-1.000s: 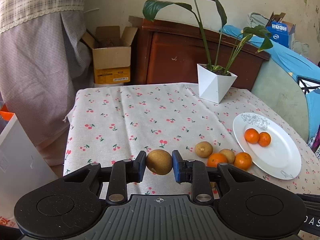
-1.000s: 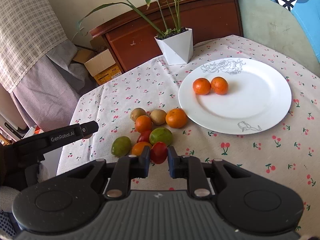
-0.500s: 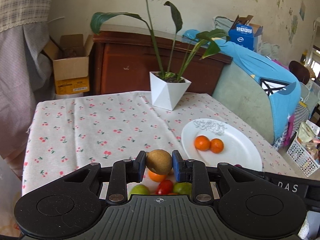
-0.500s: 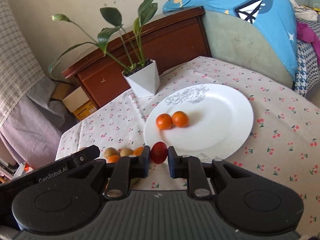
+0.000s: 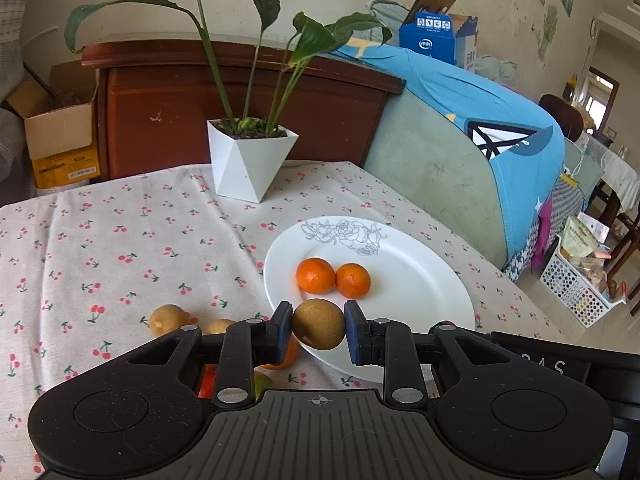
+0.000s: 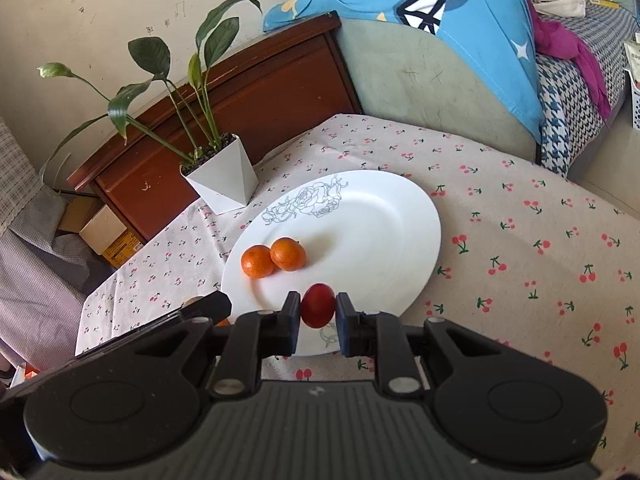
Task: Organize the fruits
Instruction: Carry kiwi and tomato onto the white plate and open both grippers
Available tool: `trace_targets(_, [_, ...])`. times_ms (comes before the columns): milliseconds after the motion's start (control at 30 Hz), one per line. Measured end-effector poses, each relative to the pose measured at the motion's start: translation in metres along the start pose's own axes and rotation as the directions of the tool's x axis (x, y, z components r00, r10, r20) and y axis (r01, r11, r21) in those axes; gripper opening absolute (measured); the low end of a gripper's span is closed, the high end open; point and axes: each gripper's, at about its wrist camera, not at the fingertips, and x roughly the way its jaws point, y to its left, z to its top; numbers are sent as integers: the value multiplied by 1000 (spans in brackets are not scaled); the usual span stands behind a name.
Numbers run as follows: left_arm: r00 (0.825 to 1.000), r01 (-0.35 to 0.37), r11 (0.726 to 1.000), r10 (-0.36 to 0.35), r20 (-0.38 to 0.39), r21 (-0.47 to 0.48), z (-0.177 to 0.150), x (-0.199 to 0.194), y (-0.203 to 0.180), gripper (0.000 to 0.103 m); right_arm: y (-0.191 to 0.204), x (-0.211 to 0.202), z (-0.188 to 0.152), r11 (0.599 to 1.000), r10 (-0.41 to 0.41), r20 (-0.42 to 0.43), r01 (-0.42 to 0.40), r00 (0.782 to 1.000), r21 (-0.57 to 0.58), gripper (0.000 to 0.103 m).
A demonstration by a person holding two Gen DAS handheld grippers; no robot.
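Note:
My left gripper (image 5: 318, 326) is shut on a brown kiwi (image 5: 318, 323), held over the near rim of the white plate (image 5: 420, 272). Two oranges (image 5: 332, 278) lie on that plate. My right gripper (image 6: 318, 308) is shut on a small red fruit (image 6: 318, 305), hanging above the plate's (image 6: 380, 232) near edge, close to the same two oranges (image 6: 274, 258). On the cloth left of the plate sit two more kiwis (image 5: 168, 319) and an orange (image 5: 286, 356) partly hidden behind my left fingers. A red and a green fruit peek out under the left gripper.
A white angular pot with a leafy plant (image 5: 250, 164) stands at the table's back. Behind it is a brown wooden cabinet (image 5: 200, 96); a sofa with a blue cover (image 5: 480, 120) is on the right. A cardboard box (image 5: 56, 136) sits far left. Cherry-print cloth (image 6: 540, 248) covers the table.
Both grippers swung right with their fruits, from over the loose fruit pile to above the plate's near rim. The grips on the kiwi and the red fruit stayed the same.

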Motion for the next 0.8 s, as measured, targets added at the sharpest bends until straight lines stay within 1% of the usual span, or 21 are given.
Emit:
trace_targets(333, [999,7,1000,-6,-48,9,-4,24,-9,26,-16,16,3,996,-4,-23,6,1000,94,19])
trace_targets(467, [999,11,1000,-11,-49,12,-4,27,-11,26,-19,19,4,993,-5,-21,7,1000,116,22])
trace_targets(567, [999,15,1000,-15,-42,15,-3,27,-11,28,-21,19,5,991,-2,-17,4,1000,132,22])
trace_targets(767, [1000,-14,1000,14,-25,15,1,21,-11,38,-19,16,7,991,2,-7,-1,1000,135,23])
trace_targets(800, [999,-20,1000,20,-25,13,2,19,-11,42,-19,15,7,991,4,-6,-3,1000,135,23])
